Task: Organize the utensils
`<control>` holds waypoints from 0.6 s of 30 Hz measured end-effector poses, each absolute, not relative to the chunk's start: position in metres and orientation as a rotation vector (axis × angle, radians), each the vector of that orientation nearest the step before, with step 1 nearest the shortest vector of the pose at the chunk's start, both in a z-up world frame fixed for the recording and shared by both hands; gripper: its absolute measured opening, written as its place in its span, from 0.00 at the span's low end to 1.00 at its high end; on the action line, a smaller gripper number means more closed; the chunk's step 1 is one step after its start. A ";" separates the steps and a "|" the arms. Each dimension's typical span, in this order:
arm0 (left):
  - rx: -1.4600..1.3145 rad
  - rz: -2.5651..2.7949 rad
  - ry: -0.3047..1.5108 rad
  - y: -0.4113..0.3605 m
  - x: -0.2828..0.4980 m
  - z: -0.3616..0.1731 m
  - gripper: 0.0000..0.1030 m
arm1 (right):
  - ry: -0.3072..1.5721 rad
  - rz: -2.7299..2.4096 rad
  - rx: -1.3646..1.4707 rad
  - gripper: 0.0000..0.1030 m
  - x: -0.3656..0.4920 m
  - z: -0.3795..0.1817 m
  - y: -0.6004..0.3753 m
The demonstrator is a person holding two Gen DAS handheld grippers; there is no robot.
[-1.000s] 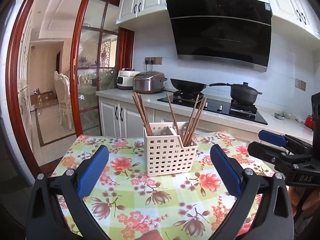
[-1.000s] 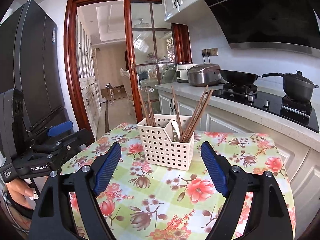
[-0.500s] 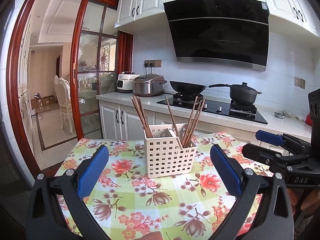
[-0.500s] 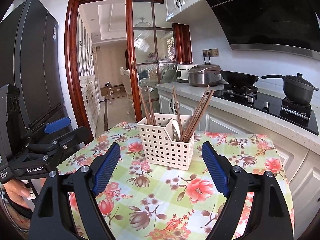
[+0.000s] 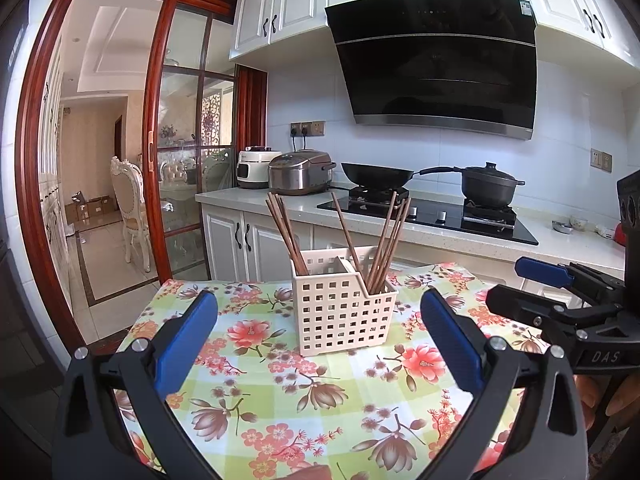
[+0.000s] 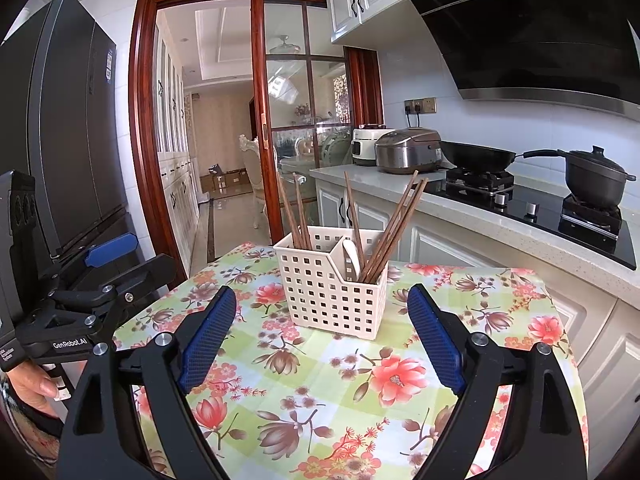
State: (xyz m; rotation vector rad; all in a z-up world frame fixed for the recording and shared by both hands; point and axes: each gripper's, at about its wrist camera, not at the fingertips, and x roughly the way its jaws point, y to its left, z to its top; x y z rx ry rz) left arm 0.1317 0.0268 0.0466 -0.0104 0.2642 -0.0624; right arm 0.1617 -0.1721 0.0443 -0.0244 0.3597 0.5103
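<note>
A cream perforated utensil basket (image 5: 342, 312) (image 6: 332, 290) with two compartments stands on the floral tablecloth. Several brown chopsticks (image 5: 286, 236) (image 6: 296, 216) lean in its left compartment. More chopsticks (image 5: 386, 240) (image 6: 394, 226) stand in the right one, beside a white spoon (image 6: 352, 258). My left gripper (image 5: 320, 344) is open, held short of the basket with nothing between its blue pads. My right gripper (image 6: 324, 338) is open too, also short of the basket and empty. Each gripper shows at the edge of the other's view (image 5: 560, 292) (image 6: 100, 280).
The small table (image 5: 248, 412) (image 6: 304, 408) ends just behind the basket, near a white counter (image 5: 400, 232) holding a hob, a wok (image 5: 376, 174), a black pot (image 5: 488, 186) and two cookers (image 5: 300, 172). A red-framed glass door (image 5: 176, 160) is left; a dark fridge (image 6: 68, 152) stands far left.
Both grippers have drawn back and risen slightly, so the basket sits lower and a little further off in both views. Both stayed open and empty.
</note>
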 end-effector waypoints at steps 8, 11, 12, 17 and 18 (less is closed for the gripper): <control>-0.007 -0.070 0.261 0.026 0.130 0.047 0.95 | 0.361 0.507 -0.026 0.81 0.161 0.045 -0.174; -0.007 -0.071 0.260 0.026 0.130 0.047 0.95 | 0.362 0.506 -0.026 0.82 0.160 0.045 -0.175; -0.005 -0.072 0.260 0.026 0.130 0.047 0.95 | 0.360 0.506 -0.026 0.82 0.160 0.045 -0.175; -0.001 -0.073 0.259 0.025 0.127 0.047 0.95 | 0.360 0.503 -0.025 0.82 0.160 0.043 -0.174; -0.001 -0.071 0.259 0.025 0.127 0.047 0.95 | 0.360 0.503 -0.027 0.82 0.160 0.043 -0.173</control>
